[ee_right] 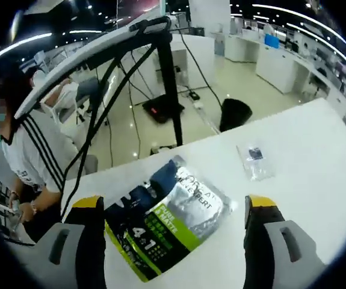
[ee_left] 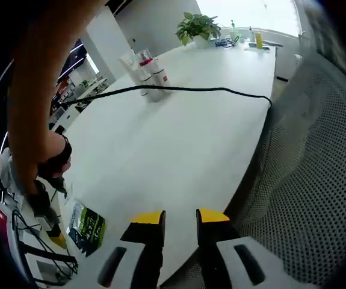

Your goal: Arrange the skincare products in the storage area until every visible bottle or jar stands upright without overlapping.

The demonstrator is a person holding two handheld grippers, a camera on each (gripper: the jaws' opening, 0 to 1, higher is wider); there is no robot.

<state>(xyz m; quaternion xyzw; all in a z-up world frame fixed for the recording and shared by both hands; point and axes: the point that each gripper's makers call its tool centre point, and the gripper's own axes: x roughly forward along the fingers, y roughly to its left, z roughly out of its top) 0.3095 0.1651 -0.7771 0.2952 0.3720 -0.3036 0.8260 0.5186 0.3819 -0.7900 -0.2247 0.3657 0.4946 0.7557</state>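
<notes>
bottles (ee_left: 148,75) stand upright in a cluster far across the counter (ee_left: 179,144), beside a black cable (ee_left: 209,90). nothing gripped, so arranging looks barely begun. left claw (ee_left: 179,218) nearly closed, empty, low at the near edge. right claw (ee_right: 174,208) wide open, straddling a foil pouch (ee_right: 169,223) without touching.

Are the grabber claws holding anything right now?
No. The left gripper hangs nearly closed above the white table with nothing between its jaws. The right gripper is wide open over a foil pouch, not squeezing it.
</notes>
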